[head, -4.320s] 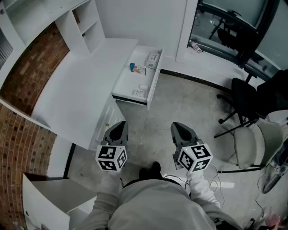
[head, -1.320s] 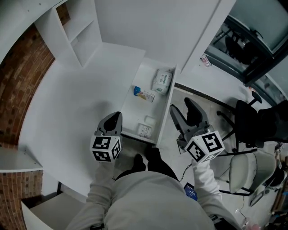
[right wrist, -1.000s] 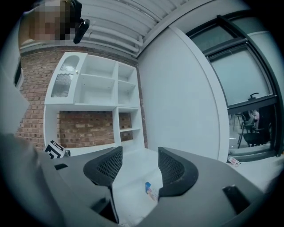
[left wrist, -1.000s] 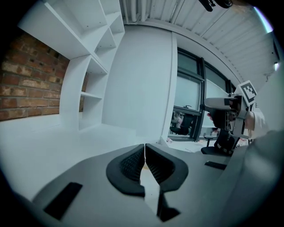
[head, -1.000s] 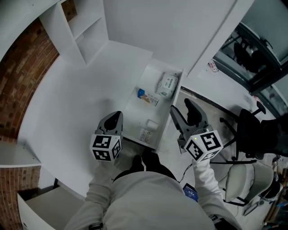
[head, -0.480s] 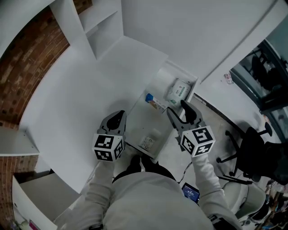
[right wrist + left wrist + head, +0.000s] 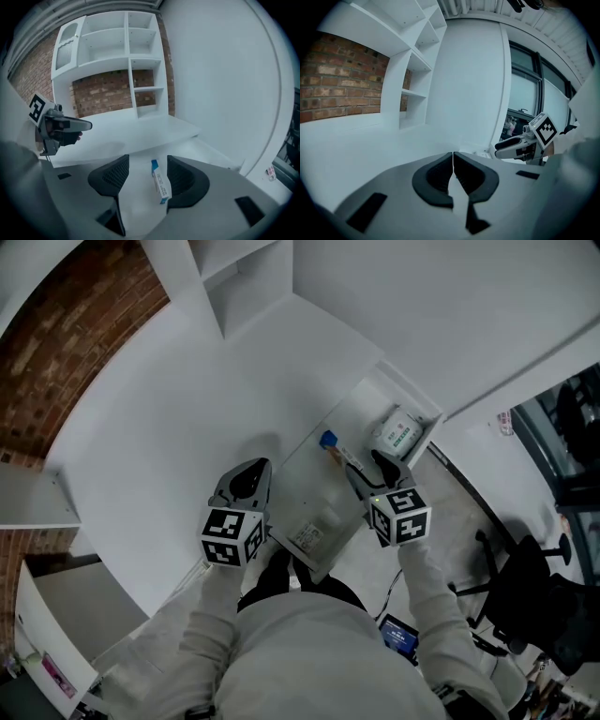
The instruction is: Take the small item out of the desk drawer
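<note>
The small box (image 7: 159, 185), narrow and white with a blue end, lies on the floor of the open drawer (image 7: 315, 487). In the right gripper view it sits between the spread fingers of the right gripper (image 7: 143, 186), closer to the right-hand pad. Whether that pad touches it I cannot tell. The left gripper (image 7: 453, 174) has its fingers pressed together with nothing between them. It hangs over the white desk (image 7: 159, 437), just beside the drawer's left edge. Toward the drawer's far end lies a white pack with green print (image 7: 397, 434), and at its near end lies a flat printed packet (image 7: 306, 536). Beyond the desk, white shelves (image 7: 234, 277) stand against a brick wall (image 7: 66, 343). A dark office chair (image 7: 539, 606) stands on the floor off to the right.
</note>
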The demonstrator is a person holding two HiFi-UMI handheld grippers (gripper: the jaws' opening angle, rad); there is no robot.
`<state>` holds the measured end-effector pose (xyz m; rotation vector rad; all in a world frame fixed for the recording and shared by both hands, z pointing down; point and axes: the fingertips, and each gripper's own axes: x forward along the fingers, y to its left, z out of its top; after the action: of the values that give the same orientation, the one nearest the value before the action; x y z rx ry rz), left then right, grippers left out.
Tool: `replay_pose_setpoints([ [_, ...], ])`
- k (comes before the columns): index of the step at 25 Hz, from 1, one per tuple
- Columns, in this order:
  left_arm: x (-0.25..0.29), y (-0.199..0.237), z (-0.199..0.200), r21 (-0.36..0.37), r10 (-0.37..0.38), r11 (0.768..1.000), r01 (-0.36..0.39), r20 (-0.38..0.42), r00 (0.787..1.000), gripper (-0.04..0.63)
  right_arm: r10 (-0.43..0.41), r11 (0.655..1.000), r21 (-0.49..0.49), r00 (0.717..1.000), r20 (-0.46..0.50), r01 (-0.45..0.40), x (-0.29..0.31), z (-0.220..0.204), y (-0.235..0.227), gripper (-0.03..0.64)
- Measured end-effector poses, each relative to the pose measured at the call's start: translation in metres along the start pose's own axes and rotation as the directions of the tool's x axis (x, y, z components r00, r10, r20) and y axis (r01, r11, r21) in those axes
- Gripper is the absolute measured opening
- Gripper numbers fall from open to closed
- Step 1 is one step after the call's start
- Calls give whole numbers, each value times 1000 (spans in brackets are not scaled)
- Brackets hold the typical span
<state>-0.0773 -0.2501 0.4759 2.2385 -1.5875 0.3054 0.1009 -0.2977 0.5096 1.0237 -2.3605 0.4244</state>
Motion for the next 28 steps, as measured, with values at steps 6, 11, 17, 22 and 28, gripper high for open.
replay_pose_setpoints([
  [6,3,1,-10,-22,43,999,-44,-29,999,23,39,998,-47,991,-131,-45,37,-30,-8,267],
  [11,1,6,-21,-40,77,996,-80,-60,995,23,34,992,-109,967,-253,-64,67,-53,-14,267],
  [17,-2,15,-29,-70,122,989,-127,-78,989,23,35,990,-116,937,-348,-80,94,-77,-21,250],
  [22,-4,18,-35,-88,137,986,-145,-94,986,23,19,987,-134,896,-443,-87,107,-99,-29,225],
  [28,-11,25,-42,-107,158,980,-169,-105,982,23,1,979,-174,850,-527,-109,117,-119,-31,181],
])
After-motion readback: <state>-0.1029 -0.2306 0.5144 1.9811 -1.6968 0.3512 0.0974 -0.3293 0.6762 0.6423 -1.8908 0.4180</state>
